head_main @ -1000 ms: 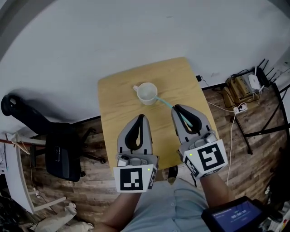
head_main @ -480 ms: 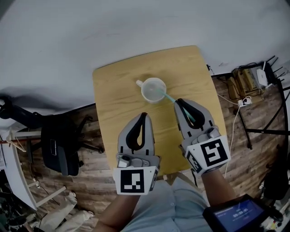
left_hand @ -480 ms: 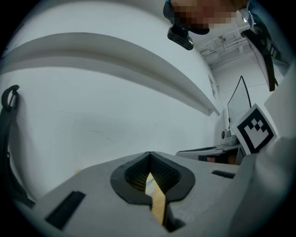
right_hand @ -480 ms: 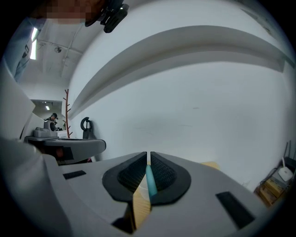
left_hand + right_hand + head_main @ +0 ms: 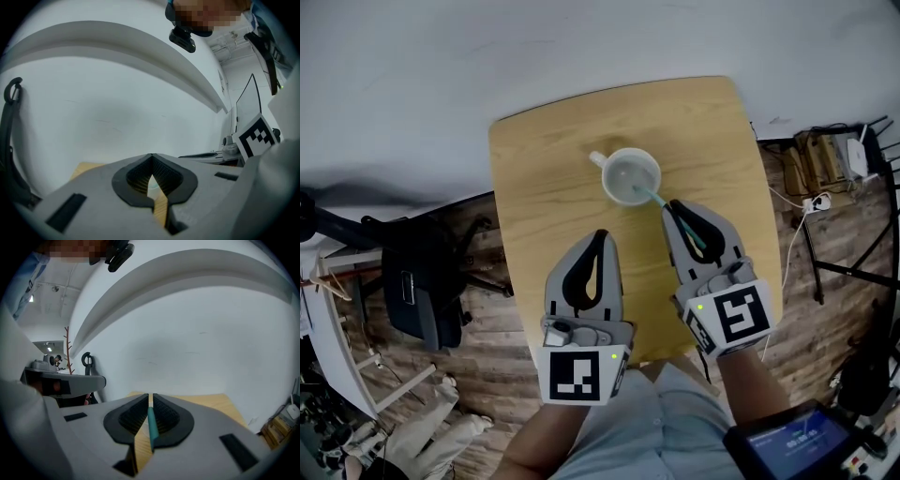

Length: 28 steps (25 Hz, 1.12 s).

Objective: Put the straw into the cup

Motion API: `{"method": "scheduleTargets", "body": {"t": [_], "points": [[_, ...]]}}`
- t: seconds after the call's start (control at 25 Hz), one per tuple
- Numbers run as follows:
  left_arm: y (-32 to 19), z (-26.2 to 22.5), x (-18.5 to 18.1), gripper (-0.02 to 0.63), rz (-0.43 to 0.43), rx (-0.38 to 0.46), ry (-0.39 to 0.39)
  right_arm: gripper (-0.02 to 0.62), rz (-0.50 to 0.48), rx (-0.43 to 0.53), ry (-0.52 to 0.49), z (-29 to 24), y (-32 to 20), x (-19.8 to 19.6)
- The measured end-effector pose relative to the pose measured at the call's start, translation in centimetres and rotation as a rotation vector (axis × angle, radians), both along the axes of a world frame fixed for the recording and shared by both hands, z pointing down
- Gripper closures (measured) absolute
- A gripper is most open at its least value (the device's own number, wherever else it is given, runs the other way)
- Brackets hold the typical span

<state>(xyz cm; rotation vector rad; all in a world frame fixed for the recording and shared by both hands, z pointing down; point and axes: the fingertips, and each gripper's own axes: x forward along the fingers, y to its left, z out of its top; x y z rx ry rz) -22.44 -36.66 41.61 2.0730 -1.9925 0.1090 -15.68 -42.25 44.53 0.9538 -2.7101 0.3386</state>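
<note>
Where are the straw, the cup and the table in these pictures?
straw (image 5: 151, 427): right gripper view, on the middle of its teal shaft.
cup (image 5: 624, 174): head view, on its bare white inside.
table (image 5: 544, 187): head view, on the bare wooden top left of the cup.

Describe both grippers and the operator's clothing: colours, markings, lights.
The left gripper and right gripper match: light grey moulded shells, black ribbed pads lining a teardrop opening. Each carries a white cube with black square markers and a small green light. No cables show. The person wears a light blue shirt; no sleeves reach the forearms.
</note>
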Motion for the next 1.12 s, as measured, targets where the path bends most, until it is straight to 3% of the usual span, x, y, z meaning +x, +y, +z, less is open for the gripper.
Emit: {"method": "scheduleTargets", "body": {"t": [0.48, 1.0, 1.12], "points": [[0.9, -0.7, -0.5, 0.609, -0.004, 0.025, 0.013, 0.534, 0.005, 0.026, 0.006, -0.6, 0.9, -0.1], [5.0, -7.7, 5.2, 0.609, 0.037, 0.158, -0.039, 0.535, 0.047, 0.14, -0.077, -8.3, 5.7, 5.4], [6.4, -10.0, 6.7, 0.609, 0.035, 0.202, -0.066, 0.561, 0.038, 0.179, -0.101, -10.7, 7.7, 6.5]]}}
